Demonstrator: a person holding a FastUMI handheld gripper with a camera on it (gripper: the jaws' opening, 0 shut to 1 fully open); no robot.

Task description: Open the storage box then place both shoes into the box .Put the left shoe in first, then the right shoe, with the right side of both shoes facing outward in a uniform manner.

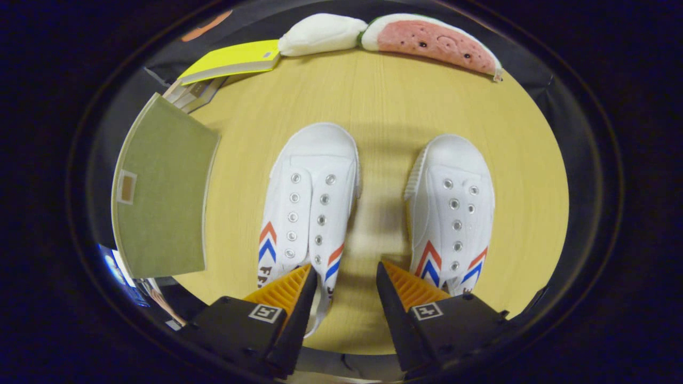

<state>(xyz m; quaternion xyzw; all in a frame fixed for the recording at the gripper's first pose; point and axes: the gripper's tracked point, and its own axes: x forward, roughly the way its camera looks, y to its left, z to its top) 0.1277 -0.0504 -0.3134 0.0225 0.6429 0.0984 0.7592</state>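
Two white canvas shoes with red and blue chevrons lie side by side on the wooden table (384, 96), toes pointing away from me. The left shoe (309, 202) is just ahead of my left finger, the right shoe (452, 210) just ahead of my right finger. My gripper (347, 277) hangs above the heel ends, open, with bare table in the gap between the fingers. An olive-green storage box (160, 194) with a small label stands closed to the left of the left shoe.
A yellow book (232, 61) lies on a stack of papers beyond the box. At the table's far edge rest a white plush (320, 33) and a watermelon-slice plush (432, 42). Open tabletop stretches beyond the shoes' toes.
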